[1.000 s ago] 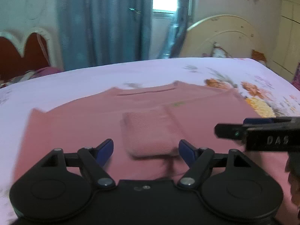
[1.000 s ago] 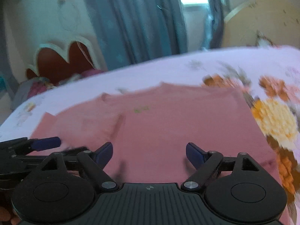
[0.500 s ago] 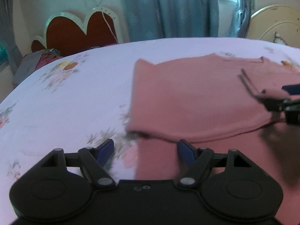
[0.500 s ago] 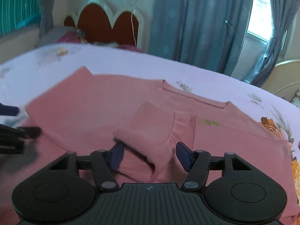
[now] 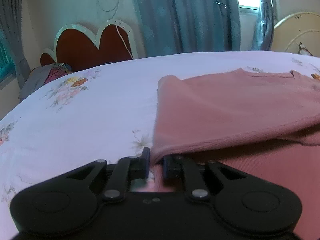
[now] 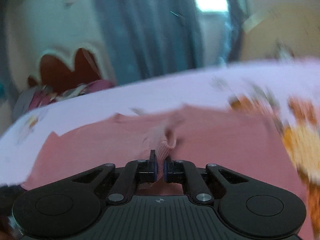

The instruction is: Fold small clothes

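The left gripper (image 5: 155, 165) is closing on the top's (image 5: 230, 110) near-left edge, the right gripper (image 6: 159, 168) clamps its cuff (image 6: 163, 147), and the cloth stretches away from both toward the headboard (image 5: 90, 46).

A plain dusty-pink sweater (image 5: 230, 110) lies on a pale lilac bedsheet (image 5: 90, 116) printed with orange and pink flowers.

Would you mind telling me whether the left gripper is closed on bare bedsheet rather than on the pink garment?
No, the left gripper pinches the folded edge of the pink sweater, beside the floral bedsheet.
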### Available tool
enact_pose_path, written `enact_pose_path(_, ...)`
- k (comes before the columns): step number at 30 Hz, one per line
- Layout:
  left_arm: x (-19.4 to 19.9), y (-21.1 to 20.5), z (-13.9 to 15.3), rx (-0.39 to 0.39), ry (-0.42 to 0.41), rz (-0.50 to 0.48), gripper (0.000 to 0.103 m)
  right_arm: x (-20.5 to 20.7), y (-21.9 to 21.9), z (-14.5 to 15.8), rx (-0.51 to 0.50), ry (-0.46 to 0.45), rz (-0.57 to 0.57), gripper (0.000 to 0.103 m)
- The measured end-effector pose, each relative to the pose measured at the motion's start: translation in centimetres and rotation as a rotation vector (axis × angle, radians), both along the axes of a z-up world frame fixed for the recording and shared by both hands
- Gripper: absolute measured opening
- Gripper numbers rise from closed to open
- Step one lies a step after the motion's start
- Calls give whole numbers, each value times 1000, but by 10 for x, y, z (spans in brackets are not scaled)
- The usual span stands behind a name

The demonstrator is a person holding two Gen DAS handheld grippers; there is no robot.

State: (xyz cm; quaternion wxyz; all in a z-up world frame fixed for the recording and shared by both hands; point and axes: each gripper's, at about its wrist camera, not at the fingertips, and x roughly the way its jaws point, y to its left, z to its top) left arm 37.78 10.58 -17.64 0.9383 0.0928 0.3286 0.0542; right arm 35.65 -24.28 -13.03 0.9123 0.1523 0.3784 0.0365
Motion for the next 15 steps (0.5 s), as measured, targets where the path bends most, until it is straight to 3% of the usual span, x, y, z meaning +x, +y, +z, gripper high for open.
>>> enact_pose_path(3,-3,-1,2,-2,3,-10,12,-3,-15,-16,41,68,-31,5)
enact_pose_path(8,-5,-1,1,14,9,-26,11,-10,-17,-19,28,84,1,7)
enact_pose_path(10,-6,-1,1,13,11,-27,12,-13,-23,-16,33,71,-31,37)
enact_pose_path(12,-8,0,2,14,13,-29,12,-14,-30,-10,26,52,-44,44)
enact_pose_path(15,-12,2,5,6,26,-32,14,-12,-38,-6,21,44,-52,44)
